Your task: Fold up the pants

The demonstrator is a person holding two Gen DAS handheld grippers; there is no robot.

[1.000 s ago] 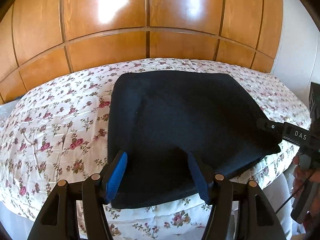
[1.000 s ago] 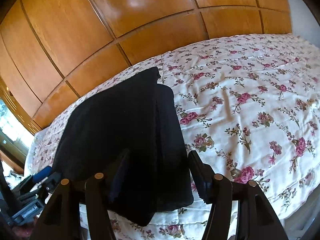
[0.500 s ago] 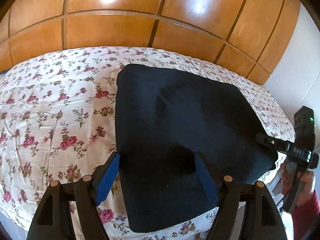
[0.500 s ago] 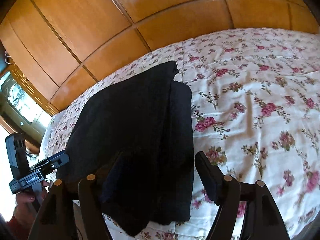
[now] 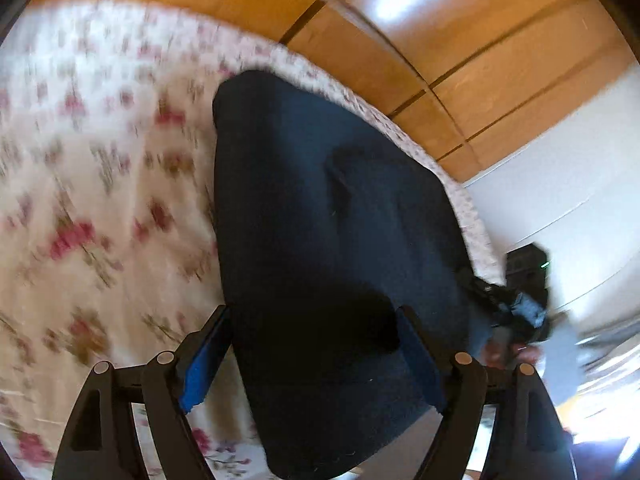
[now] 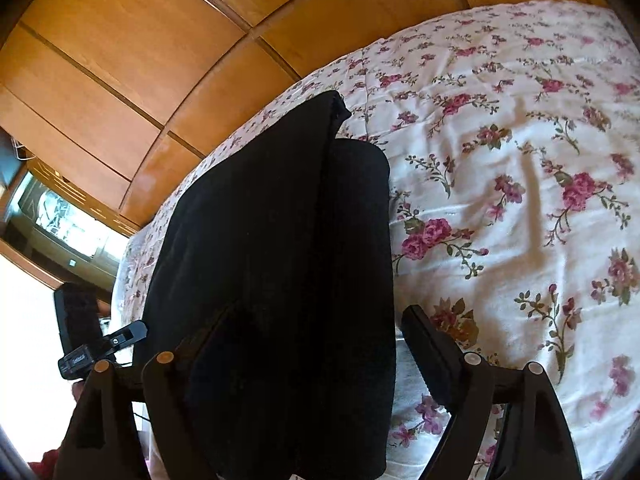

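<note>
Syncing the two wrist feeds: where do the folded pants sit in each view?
Left wrist: the folded pants fill the centre and run to the bottom edge, between the open fingers of the left hand-held gripper.
Right wrist: the pants sit left of centre, with the right hand-held gripper open over their near end.
Shared landmark: the floral bedspread under the pants.

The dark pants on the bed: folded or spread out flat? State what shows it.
Folded. The pants lie as a compact dark stack on the floral bedspread, with an upper layer's straight edge overlapping a lower one, and no separate legs showing.
</note>
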